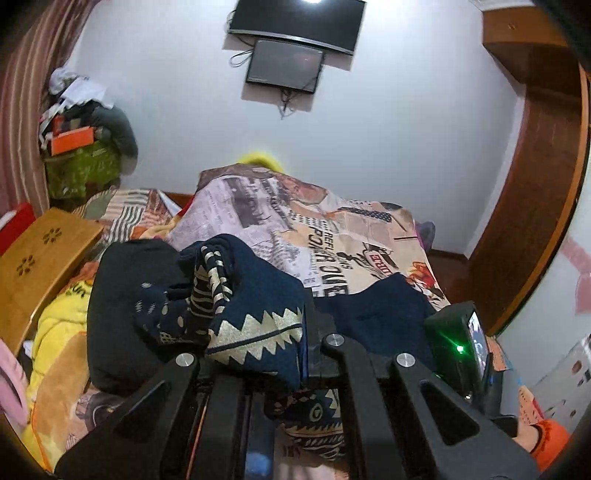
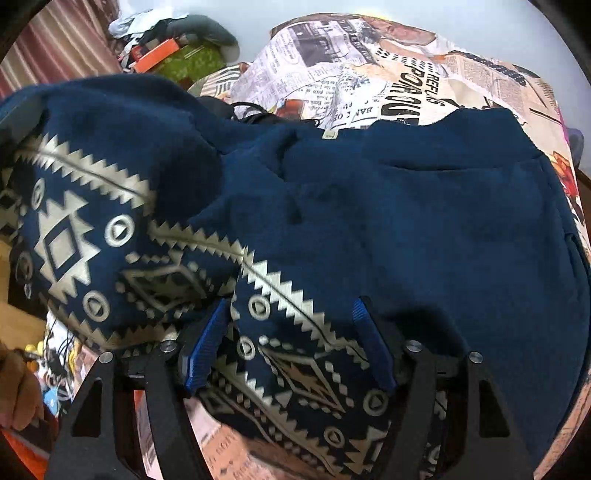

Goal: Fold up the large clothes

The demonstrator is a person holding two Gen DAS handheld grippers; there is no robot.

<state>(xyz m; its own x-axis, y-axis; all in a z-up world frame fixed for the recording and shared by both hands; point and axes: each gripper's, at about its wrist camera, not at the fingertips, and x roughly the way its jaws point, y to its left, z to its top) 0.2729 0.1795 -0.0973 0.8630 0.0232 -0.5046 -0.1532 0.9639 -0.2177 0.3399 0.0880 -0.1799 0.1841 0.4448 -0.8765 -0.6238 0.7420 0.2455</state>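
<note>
The left gripper (image 1: 258, 373), jaws pinching a bunched fold of the navy patterned garment (image 2: 332, 229), could lose it: the fleece is thick and heavy. The right gripper (image 2: 291, 347), jaws spread astride the zigzag-printed band, may catch several layers. Most lies rumpled on the newsprint-patterned bed (image 2: 388, 74).

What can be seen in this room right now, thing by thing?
Sweater: one, navy with cream zigzag pattern, spread on the bed, one part lifted.
Bedspread: one, newspaper print, covering the bed.
Screens: two, black, on the white wall.
Wooden board: one, tan with flower cutouts, left of the bed.
Yellow garment: one, at the bed's left edge.
Orange box: one, on a cluttered pile in the corner.
Left gripper: black, shut on the sweater's patterned edge.
Right gripper: blue pads, open, straddling the sweater.
</note>
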